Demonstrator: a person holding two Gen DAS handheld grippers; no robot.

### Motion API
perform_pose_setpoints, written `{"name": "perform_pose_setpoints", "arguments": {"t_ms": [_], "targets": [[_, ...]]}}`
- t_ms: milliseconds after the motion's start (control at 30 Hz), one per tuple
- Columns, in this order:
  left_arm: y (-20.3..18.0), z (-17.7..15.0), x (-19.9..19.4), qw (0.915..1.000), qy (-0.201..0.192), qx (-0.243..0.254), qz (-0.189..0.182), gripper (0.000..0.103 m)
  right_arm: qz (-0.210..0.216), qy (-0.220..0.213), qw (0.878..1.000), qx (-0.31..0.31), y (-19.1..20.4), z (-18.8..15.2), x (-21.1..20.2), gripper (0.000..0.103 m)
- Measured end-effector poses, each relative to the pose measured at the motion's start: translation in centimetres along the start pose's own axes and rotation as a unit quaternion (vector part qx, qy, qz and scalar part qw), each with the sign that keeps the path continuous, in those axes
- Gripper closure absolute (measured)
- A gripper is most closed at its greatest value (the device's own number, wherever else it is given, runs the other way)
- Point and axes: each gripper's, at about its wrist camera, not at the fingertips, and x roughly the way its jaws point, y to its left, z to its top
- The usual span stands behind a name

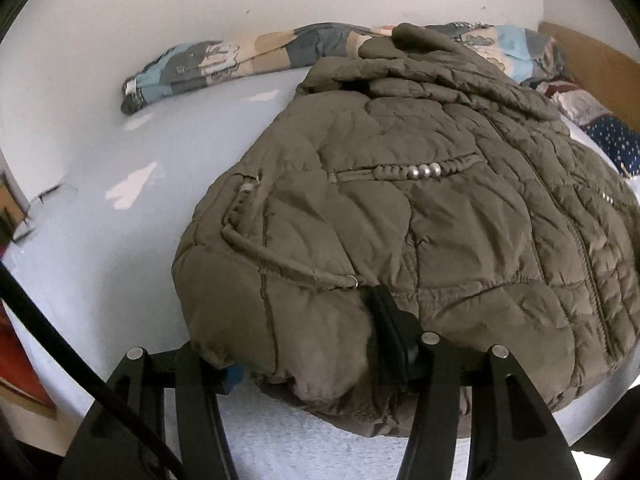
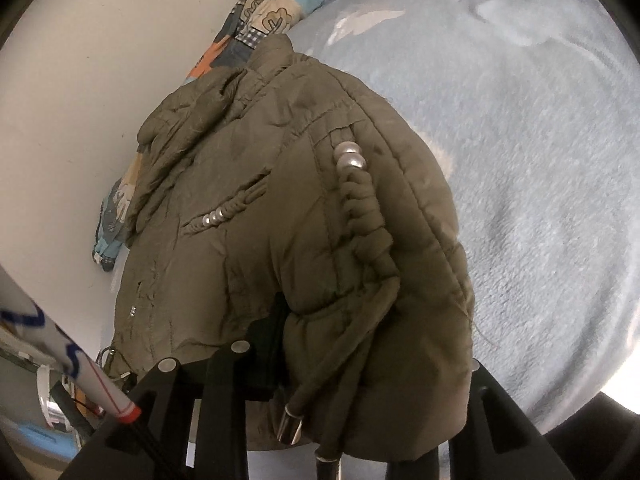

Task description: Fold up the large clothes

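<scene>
The brown coat [image 1: 420, 216] is seen lying puffy on the blue bed [image 1: 120, 168], its near hem at 6 o'clock squeezed by the left claw [image 1: 308, 360] and the right claw [image 2: 360, 360], so most folding is judged still left.

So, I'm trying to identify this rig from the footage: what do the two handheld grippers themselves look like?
Both are matte black, with two angular finger arms each, dotted with round silver pivot pins. The left gripper shows a small blue part beside its left finger and a black cable curving past it. By the right gripper there is a white tube with blue scribbles and a red end band; whether it belongs to the rig is unclear.
</scene>
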Motion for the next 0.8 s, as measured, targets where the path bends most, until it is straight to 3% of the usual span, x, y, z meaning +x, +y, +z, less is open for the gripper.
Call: {"name": "perform_pose_setpoints", "arguments": {"t_ms": [100, 167, 267, 333, 467, 800], "targets": [[-0.2, 0.2, -0.3, 0.9999, -0.005, 0.015, 0.006, 0.052, 0.001, -0.007, 1.000, 0.001, 0.1, -0.2, 0.0, 0.070], [-0.5, 0.5, -0.7, 0.9995, -0.015, 0.027, 0.009, 0.061, -0.002, -0.005, 1.000, -0.008, 0.4, 0.0, -0.1, 0.074], [-1.1, 0.9, -2.1, 0.9980, -0.045, 0.045, 0.008, 0.076, 0.002, -0.036, 0.997, -0.061, 2.3, 0.3, -2.1, 0.080], [-1.5, 1.1, -3.2, 0.9959, -0.071, 0.055, 0.010, 0.080, -0.002, -0.057, 0.994, -0.091, 3.4, 0.2, -3.1, 0.081], [-1.5, 1.5, -4.9, 0.9934, -0.101, 0.054, 0.006, 0.082, -0.002, -0.083, 0.989, -0.119, 4.8, 0.0, -4.6, 0.083], [0.3, 2.5, -8.9, 0.9910, -0.127, 0.036, -0.022, 0.083, 0.008, -0.128, 0.979, -0.157, 6.6, -0.5, -9.2, 0.086]]}}
